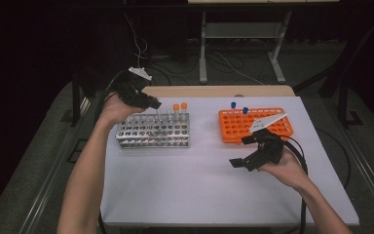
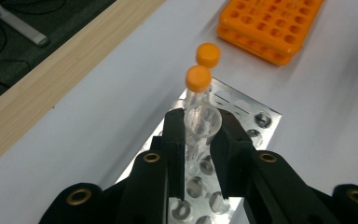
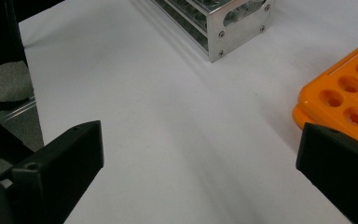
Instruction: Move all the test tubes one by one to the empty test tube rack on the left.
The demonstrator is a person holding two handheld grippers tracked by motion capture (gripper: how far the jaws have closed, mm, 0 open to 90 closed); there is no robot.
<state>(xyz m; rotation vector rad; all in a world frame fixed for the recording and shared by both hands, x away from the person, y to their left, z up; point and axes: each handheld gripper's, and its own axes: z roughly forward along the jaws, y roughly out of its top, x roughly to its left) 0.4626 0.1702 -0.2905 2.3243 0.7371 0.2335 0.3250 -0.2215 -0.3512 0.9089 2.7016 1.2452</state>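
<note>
The left tongs (image 2: 200,140) are clamped on a clear uncapped tube (image 2: 202,122), one black jaw pressed to each side of it just below its open rim. The tube stands upright over the metal rack (image 2: 256,116), its lower part down among the rack's holes; whether it is fully seated I cannot tell. In the high view the left tongs (image 1: 152,103) sit above the rack's (image 1: 153,130) rear row, on the left half of the counter (image 1: 199,180).

Just beyond the held tube, in the same row, stand two orange-capped tubes (image 2: 198,78); the nearer one is close behind the held tube, the second (image 2: 208,54) just past it. From above they (image 1: 176,108) rise at the rack's rear right corner.

The right tongs (image 3: 200,158) are spread wide with nothing between the jaws, bare white counter (image 3: 168,140) showing through the gap. In the high view the right tongs (image 1: 238,163) hover low over the counter, in front of the orange rack (image 1: 233,129) and well apart from the metal one, jaws pointing toward the counter's middle.

The orange rack lies on the right half of the counter and carries two blue-capped tubes (image 1: 233,105) near its rear left corner. In the right gripper view its edge (image 3: 349,88) lies beside the right-hand jaw and an end of the metal rack (image 3: 223,23) shows farther off.
</note>
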